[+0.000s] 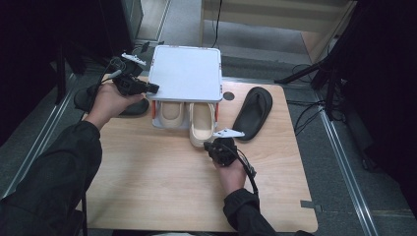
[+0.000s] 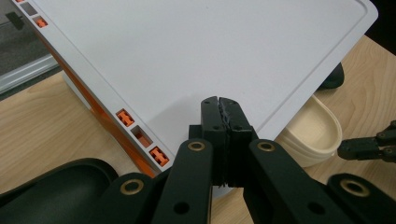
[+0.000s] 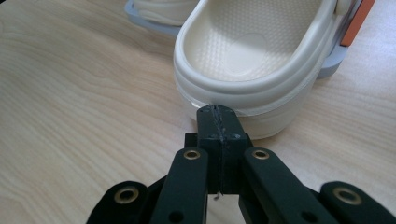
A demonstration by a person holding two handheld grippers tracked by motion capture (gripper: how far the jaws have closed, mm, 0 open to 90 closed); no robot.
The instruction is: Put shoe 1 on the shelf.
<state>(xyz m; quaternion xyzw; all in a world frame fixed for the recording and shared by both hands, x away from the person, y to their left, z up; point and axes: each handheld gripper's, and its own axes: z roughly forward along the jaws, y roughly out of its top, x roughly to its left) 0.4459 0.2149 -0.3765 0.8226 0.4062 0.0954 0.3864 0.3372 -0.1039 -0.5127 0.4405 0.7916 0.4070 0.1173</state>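
both closed grippers: left gripper [image 2: 219, 103] over rack [image 1: 185, 73] edge, right gripper [image 3: 217, 112] at clog [image 3: 252, 60] heel

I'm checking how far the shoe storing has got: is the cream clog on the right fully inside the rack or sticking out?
Sticking out. The cream clog's heel overhangs the white rack's front onto the table, right hand-held gripper at it.

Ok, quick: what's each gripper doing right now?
Left gripper: shut, holding nothing, over the white rack.
Right gripper: shut, holding nothing, tips at the cream clog's heel.
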